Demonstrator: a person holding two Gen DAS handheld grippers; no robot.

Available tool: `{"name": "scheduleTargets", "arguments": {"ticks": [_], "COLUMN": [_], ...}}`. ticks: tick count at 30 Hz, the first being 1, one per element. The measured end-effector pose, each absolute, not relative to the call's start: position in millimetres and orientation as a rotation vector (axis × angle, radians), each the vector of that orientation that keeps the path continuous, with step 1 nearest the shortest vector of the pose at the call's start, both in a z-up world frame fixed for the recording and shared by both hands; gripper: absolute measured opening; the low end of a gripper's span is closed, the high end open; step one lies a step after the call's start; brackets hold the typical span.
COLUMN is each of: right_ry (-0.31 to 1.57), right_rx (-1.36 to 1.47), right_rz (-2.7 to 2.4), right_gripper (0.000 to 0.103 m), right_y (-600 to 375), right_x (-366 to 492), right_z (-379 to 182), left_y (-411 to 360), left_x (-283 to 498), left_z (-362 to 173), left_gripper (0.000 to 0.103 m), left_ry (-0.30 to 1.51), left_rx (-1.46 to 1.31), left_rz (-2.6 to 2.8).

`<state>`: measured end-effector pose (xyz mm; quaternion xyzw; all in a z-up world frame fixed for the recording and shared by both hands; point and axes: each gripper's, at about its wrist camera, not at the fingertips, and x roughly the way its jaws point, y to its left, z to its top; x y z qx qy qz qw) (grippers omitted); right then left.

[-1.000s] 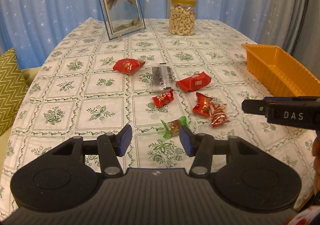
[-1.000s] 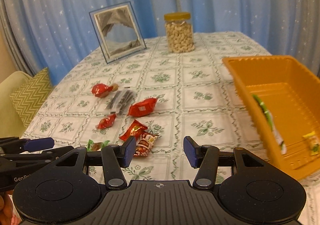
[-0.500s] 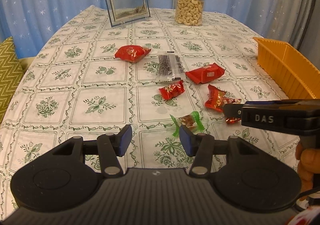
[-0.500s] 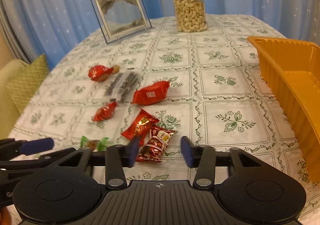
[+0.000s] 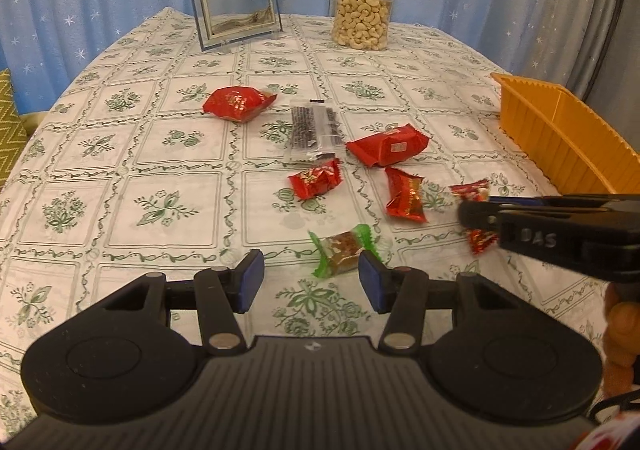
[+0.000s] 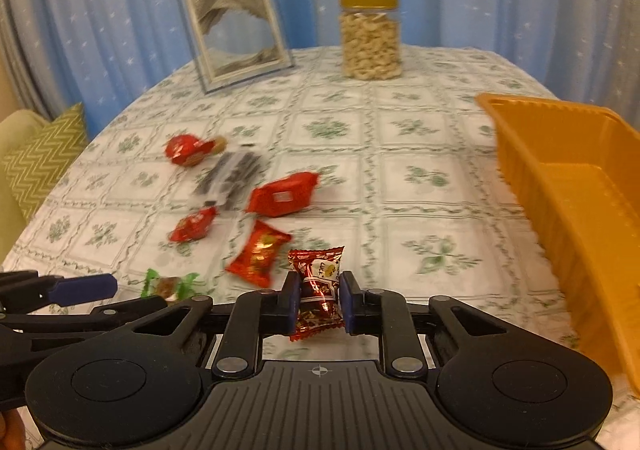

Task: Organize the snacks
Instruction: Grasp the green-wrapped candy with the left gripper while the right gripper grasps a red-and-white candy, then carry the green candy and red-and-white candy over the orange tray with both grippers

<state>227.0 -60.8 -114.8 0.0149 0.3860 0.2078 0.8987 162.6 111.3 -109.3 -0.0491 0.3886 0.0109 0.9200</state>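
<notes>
Pick-up step under way, two grabs at once, everything placed off the orange bin (image 6: pixel 576 186) at the table's right edge. Empty as far as its visible floor shows in the right wrist view; the near part is cut off.

Largest of the loose snacks first: flat red packet (image 6: pixel 282 194) well left of the bin, mid-table. Clear sleeve of dark sticks (image 5: pixel 312 128) just beyond it, farther from the bin. Round red pouch (image 5: pixel 236 103) farthest out. Two smaller red candies, (image 5: pixel 316 182) and (image 5: pixel 404 194), lying nearer, the second closer to the bin.

Right gripper (image 6: pixel 319 300) pinched tight on a dark red candy (image 6: pixel 320 290), pads pressing both sides of its crinkly, printed wrapper, twisted ends sticking out above and below. Foil looks slippery and light; grip appears centred.

Left gripper (image 5: pixel 311 279) part open, nothing held, fingers straddling a green-wrapped candy (image 5: pixel 344 248) lying on the cloth, farthest from the bin of the near pieces. Clear film over a brown block, green frilled ends. Pads not on it yet.

Next, probably: lift the red candy, carry it right over the bin wall, release. For the left: lower a touch, close across the brown middle, not the frills.
</notes>
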Motion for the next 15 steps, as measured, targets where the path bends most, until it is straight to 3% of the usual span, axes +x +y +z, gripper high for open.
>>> {"name": "scheduleTargets", "arguments": {"ticks": [12, 15], "right_ry": [0.81, 0.812], "right_rx": [0.074, 0.077], "right_rz": [0.387, 0.388], "right_gripper": [0.021, 0.021], "right_y": [-82, -81], "right_x": [229, 229], "right_z": [-112, -113], "left_y": [93, 92], "left_x": [178, 179], "left_z": [-117, -119], "left_gripper": [0.047, 0.036], "left_ry": [0.78, 0.782], "left_rx": [-0.096, -0.087], "left_rz": [0.005, 0.021]}}
